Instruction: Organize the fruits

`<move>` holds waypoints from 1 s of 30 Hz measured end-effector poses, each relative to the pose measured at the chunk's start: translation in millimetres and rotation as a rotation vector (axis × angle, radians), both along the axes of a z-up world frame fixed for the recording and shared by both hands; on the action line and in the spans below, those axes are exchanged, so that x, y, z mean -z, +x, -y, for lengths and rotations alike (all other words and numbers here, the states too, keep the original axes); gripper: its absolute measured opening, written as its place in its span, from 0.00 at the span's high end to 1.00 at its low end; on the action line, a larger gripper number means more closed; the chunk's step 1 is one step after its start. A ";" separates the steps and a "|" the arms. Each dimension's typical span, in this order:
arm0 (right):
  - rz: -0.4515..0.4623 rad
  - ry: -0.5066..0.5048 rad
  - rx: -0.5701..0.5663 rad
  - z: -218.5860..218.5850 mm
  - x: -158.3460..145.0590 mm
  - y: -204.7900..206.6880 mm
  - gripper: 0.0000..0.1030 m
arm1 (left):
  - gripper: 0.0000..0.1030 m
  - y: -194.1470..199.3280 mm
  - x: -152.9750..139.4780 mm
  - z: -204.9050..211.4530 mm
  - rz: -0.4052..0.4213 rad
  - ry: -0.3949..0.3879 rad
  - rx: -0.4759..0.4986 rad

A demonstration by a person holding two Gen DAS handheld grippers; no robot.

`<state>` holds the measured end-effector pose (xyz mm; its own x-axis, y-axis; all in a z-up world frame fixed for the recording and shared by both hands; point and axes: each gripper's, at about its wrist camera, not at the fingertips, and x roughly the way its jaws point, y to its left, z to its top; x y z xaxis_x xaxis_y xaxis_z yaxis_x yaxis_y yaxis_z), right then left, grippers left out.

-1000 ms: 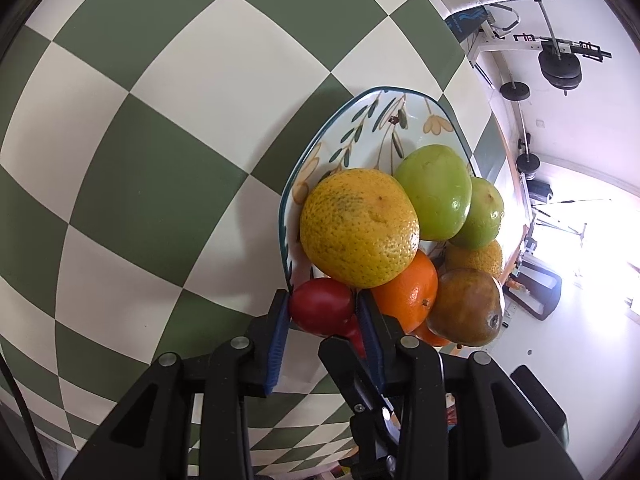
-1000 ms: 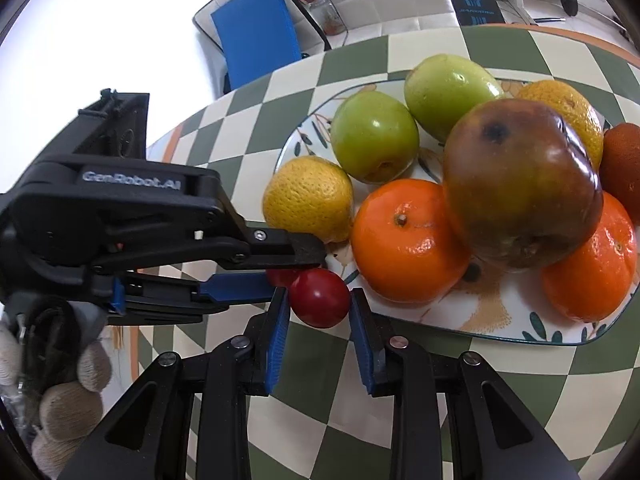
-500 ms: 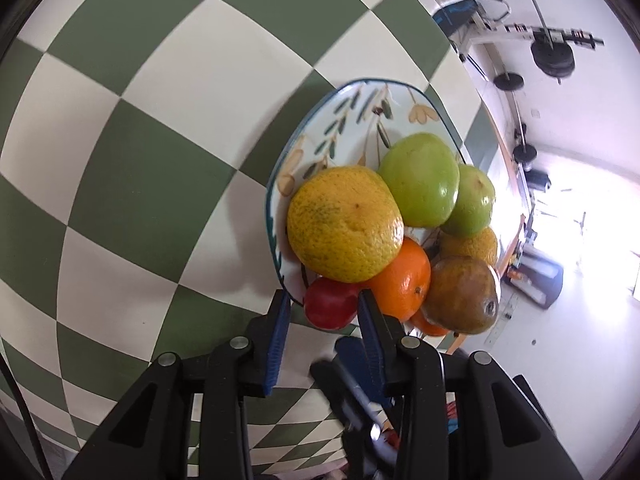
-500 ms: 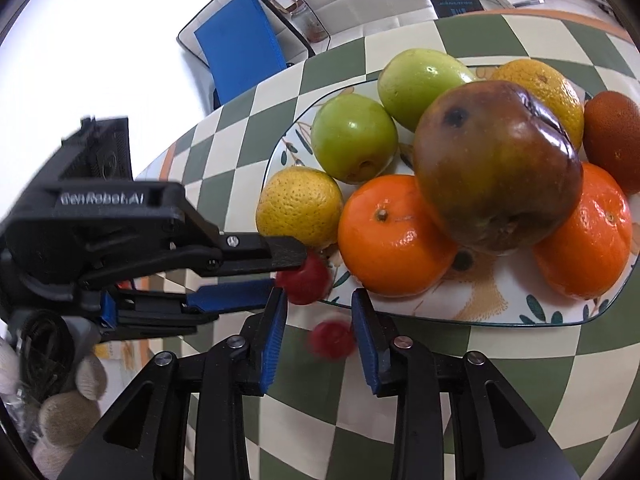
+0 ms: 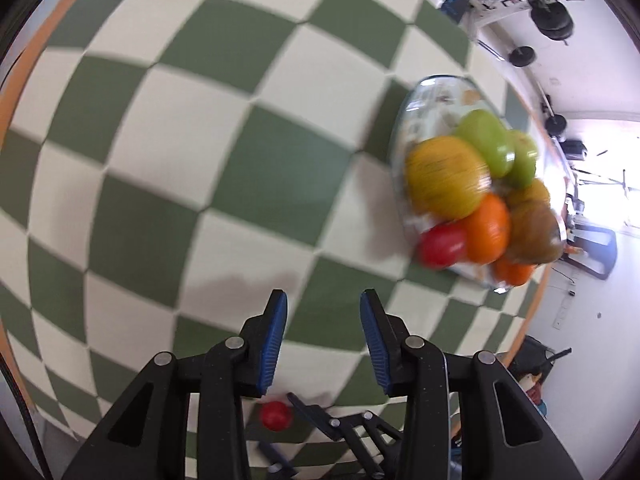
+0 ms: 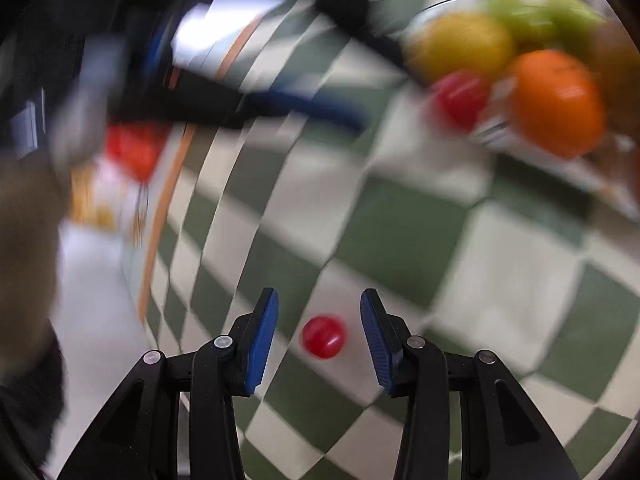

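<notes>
A patterned plate (image 5: 404, 136) piled with a yellow citrus (image 5: 446, 178), green fruits, oranges and a brown fruit sits at the right in the left wrist view. A red fruit (image 5: 442, 242) rests at the plate's near edge. My left gripper (image 5: 324, 300) hovers over bare checkered cloth, jaws opening, nothing between them. In the blurred right wrist view, a small red fruit (image 6: 323, 336) lies on the cloth between the fingers of my right gripper (image 6: 320, 300). Its jaws are opening and the pads are clear of the fruit. The same fruit (image 5: 275, 415) shows behind my left fingers.
The green and white checkered cloth (image 5: 168, 128) covers a table with an orange rim (image 6: 160, 216) at the left. My left gripper (image 6: 304, 104) appears as a dark blur above. Gym gear and a chair stand beyond the table's far edge.
Both grippers let go of their red fruits. The left one's stays at the plate's edge; the right one's dropped to the cloth. Both grippers pulled back from the plate, jaws wider.
</notes>
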<state>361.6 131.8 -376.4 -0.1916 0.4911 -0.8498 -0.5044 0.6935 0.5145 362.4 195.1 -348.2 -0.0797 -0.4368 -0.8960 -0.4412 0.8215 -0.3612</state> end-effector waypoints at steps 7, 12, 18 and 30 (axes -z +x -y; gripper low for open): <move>0.154 -0.097 -0.081 -9.7 6.0 -51.2 0.70 | 0.65 -37.1 5.7 -17.3 -0.006 0.015 -0.075; 0.184 -0.050 0.152 56.5 -24.1 -12.2 0.70 | 0.65 -35.1 -7.8 7.1 0.047 0.143 -0.025; 0.232 -0.044 0.500 150.3 -44.5 76.4 0.69 | 0.45 1.3 -16.4 53.1 0.126 0.222 0.029; 0.207 -0.119 0.562 179.2 -18.3 109.8 0.66 | 0.05 39.7 -18.0 95.2 0.190 0.346 0.142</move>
